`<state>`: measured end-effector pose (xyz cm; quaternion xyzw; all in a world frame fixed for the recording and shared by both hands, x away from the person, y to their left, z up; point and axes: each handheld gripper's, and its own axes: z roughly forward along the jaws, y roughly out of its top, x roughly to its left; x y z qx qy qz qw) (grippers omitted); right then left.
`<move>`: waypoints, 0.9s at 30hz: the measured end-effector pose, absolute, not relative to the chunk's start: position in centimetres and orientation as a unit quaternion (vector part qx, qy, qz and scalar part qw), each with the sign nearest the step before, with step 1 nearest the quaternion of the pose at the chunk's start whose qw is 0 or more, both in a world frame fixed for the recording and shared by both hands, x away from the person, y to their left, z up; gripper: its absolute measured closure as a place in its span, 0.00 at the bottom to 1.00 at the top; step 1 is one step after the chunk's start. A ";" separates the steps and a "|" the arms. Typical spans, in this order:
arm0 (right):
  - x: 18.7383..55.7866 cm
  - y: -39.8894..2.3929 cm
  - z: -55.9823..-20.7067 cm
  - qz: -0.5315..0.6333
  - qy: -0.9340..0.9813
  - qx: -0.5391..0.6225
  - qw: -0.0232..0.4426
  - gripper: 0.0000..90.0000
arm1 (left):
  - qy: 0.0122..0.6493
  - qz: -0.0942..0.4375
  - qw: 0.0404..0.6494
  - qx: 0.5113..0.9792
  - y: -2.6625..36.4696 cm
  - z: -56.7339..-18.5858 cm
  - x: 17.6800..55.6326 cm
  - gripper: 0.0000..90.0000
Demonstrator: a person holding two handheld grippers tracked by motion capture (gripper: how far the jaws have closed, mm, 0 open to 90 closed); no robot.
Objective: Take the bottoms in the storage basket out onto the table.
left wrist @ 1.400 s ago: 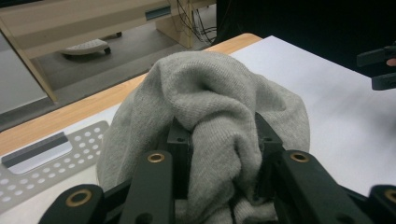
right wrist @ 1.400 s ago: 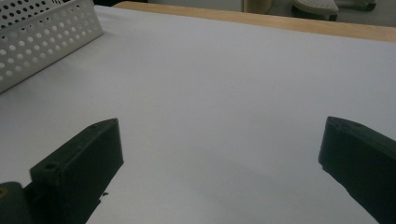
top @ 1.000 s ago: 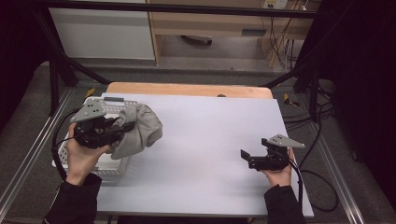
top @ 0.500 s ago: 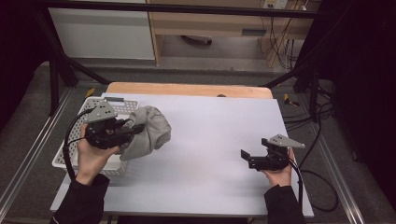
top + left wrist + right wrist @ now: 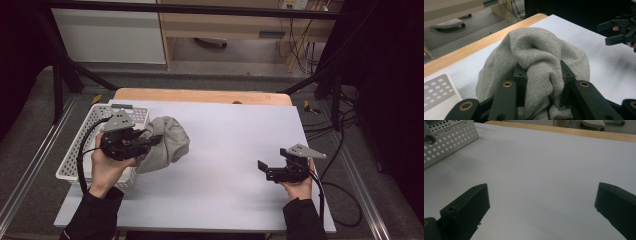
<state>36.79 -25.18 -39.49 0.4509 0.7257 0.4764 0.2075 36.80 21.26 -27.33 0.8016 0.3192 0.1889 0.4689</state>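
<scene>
A bunched grey knit cloth hangs over the left part of the white table, just right of a white perforated basket. My left gripper is shut on the grey cloth, its two black jaws pinching a fold of it. My right gripper rests low near the table's right side, held by a hand, jaws wide open with nothing between them. In the right gripper view the gripper faces bare table, with the basket far off.
A wooden strip runs along the table's far edge. Black frame bars and cables stand around the table; a cable trails from the right gripper. Bare white surface lies between the two grippers.
My left gripper has carried the grey cloth rightward from over the basket toward the table's middle. The right gripper has stayed put.
</scene>
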 end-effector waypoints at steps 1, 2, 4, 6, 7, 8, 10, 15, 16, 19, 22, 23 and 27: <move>36.8 -25.2 -39.5 0.477 0.726 0.451 0.208 0.00 | 0.319 0.188 0.469 0.802 21.2 -27.4 36.9 0.75; 36.8 -25.2 -39.5 0.477 0.726 0.451 0.208 0.00 | 0.320 0.186 0.470 0.802 21.1 -27.5 36.9 0.75; 36.8 -25.2 -39.5 0.477 0.726 0.451 0.208 0.00 | 0.321 0.185 0.469 0.802 21.0 -27.6 37.0 0.75; 36.8 -25.2 -39.5 0.476 0.726 0.451 0.207 0.00 | 0.322 0.183 0.469 0.802 20.8 -27.8 37.1 0.75; 36.8 -25.2 -39.5 0.476 0.726 0.451 0.208 0.00 | 0.322 0.182 0.469 0.802 20.8 -27.9 37.2 0.75; 36.8 -25.2 -39.5 0.477 0.726 0.450 0.208 0.00 | 0.322 0.180 0.469 0.803 20.7 -28.0 37.2 0.75; 36.8 -25.2 -39.5 0.476 0.726 0.451 0.208 0.00 | 0.322 0.178 0.467 0.804 20.5 -28.3 37.4 0.75; 36.8 -25.2 -39.5 0.477 0.726 0.451 0.208 0.00 | 0.325 0.175 0.463 0.806 20.1 -28.7 37.8 0.75; 36.8 -25.2 -39.5 0.476 0.726 0.451 0.208 0.00 | 0.325 0.174 0.463 0.806 20.1 -28.8 37.9 0.75; 36.8 -25.2 -39.5 0.476 0.726 0.451 0.208 0.00 | 0.325 0.172 0.458 0.809 19.8 -29.1 38.0 0.75; 36.8 -25.2 -39.5 0.476 0.726 0.450 0.208 0.00 | 0.327 0.169 0.457 0.810 19.6 -29.4 38.2 0.75; 36.8 -25.2 -39.5 0.476 0.726 0.450 0.208 0.00 | 0.327 0.168 0.456 0.811 19.5 -29.4 38.3 0.75; 36.8 -25.2 -39.5 0.476 0.726 0.450 0.208 0.00 | 0.327 0.165 0.456 0.811 19.2 -29.7 38.5 0.75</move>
